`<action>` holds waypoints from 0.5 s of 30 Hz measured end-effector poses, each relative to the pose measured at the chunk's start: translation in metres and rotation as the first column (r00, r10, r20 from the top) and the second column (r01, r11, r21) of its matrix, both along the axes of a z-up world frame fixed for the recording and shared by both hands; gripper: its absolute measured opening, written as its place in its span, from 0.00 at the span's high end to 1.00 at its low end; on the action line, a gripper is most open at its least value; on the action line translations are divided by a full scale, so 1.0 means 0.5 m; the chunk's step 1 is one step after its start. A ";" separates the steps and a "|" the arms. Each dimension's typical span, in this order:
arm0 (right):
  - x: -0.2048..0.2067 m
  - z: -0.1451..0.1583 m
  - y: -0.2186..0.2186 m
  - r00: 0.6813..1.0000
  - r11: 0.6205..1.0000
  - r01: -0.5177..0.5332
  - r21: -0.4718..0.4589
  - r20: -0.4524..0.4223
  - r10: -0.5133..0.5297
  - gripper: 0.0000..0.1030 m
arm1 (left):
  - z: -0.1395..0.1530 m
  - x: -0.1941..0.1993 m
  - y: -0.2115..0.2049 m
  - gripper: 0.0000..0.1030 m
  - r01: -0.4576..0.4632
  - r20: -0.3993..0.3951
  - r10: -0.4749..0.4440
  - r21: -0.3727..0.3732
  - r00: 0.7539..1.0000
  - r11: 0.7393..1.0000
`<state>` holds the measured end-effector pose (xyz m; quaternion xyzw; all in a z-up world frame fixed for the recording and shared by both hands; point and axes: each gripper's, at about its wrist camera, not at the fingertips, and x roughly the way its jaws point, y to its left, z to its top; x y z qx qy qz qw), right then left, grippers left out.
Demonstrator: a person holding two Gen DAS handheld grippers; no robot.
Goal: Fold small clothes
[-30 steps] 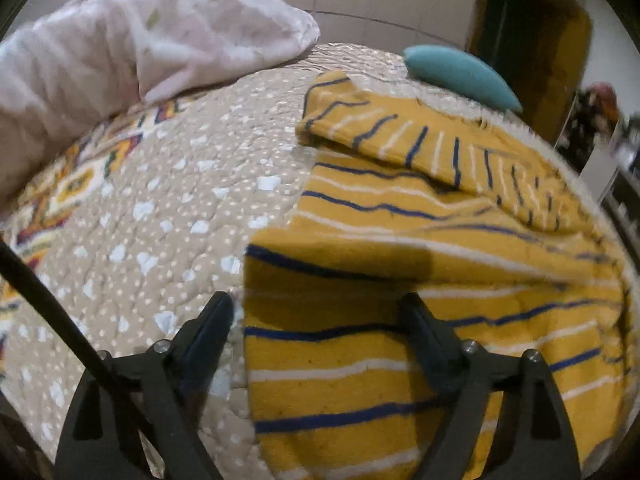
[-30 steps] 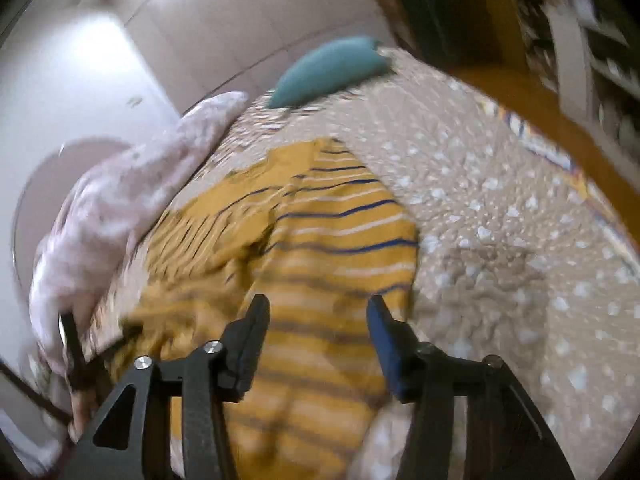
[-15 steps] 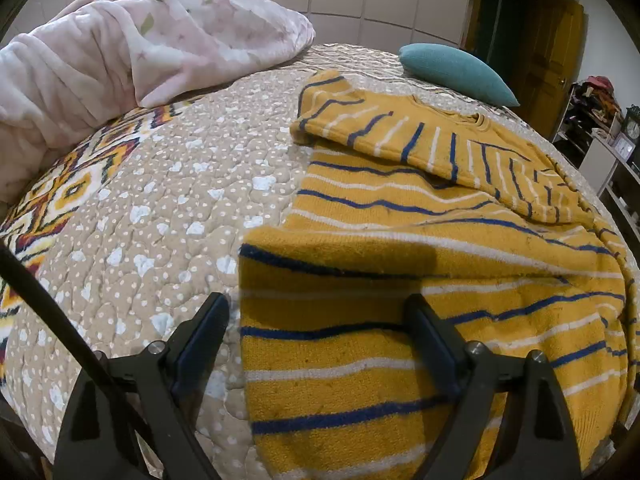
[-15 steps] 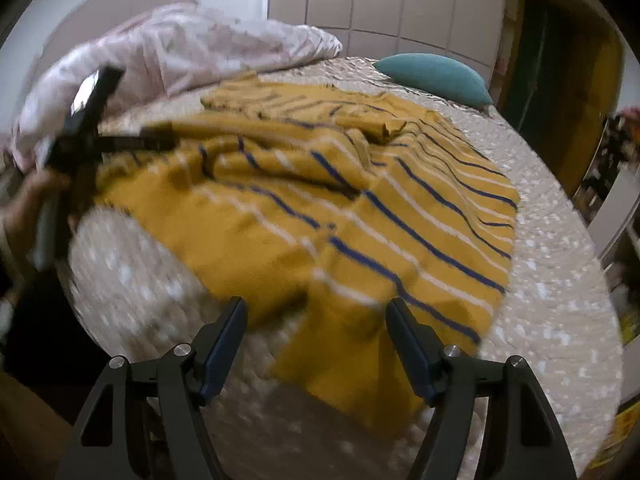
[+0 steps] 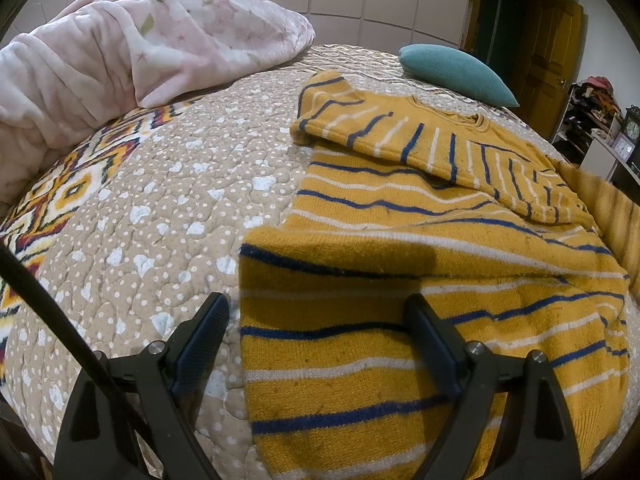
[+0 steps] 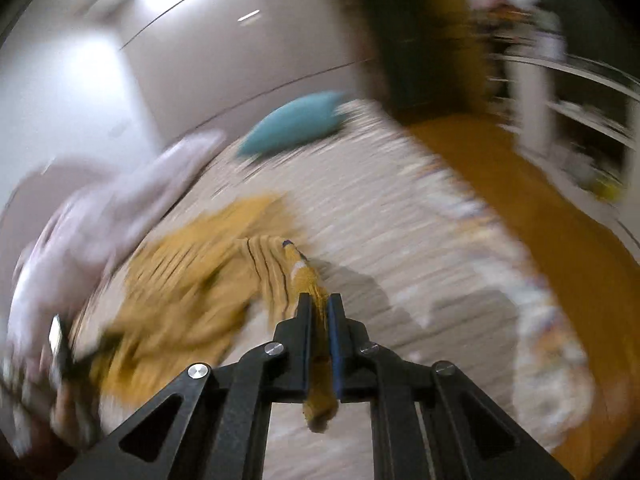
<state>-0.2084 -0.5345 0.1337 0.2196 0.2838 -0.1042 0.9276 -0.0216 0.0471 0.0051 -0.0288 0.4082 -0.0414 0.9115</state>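
A yellow sweater [image 5: 400, 240] with blue and white stripes lies on the bed, one sleeve folded across its upper part and its near hem folded over. My left gripper [image 5: 318, 320] is open, low over the near left corner of the sweater, one finger over the quilt and one over the knit. My right gripper [image 6: 319, 308] is shut on a bunched edge of the sweater [image 6: 308, 276] and holds it raised off the bed; that view is motion-blurred. The lifted fold shows at the right edge of the left wrist view [image 5: 604, 208].
The bed has a beige dotted quilt [image 5: 160, 200]. A pink rumpled blanket [image 5: 120, 48] lies at the back left. A teal pillow [image 5: 456, 72] sits behind the sweater. A wooden door and shelves stand to the right of the bed.
My right gripper was open above the sweater; it has now shut on its right edge and lifts it while swinging fast. My left gripper stays open in place.
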 end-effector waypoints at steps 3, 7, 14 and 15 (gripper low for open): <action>-0.004 0.019 -0.097 0.989 0.988 0.147 0.047 -0.039 -0.146 0.93 | -0.001 -0.001 0.000 0.14 0.000 0.001 0.000 -0.001 1.000 1.000; 0.046 0.052 -0.069 0.994 0.992 0.107 0.063 -0.043 -0.104 0.95 | 0.000 -0.001 0.002 0.14 0.001 0.002 -0.001 -0.003 1.000 1.000; 0.260 0.121 0.195 0.978 0.978 -0.205 0.048 -0.017 0.206 0.95 | 0.003 -0.002 0.004 0.14 0.003 0.013 -0.003 -0.022 1.000 1.000; 0.287 0.123 0.238 0.969 0.968 -0.246 0.054 -0.016 0.248 0.95 | 0.003 -0.003 0.005 0.14 0.003 0.016 -0.003 -0.029 1.000 1.000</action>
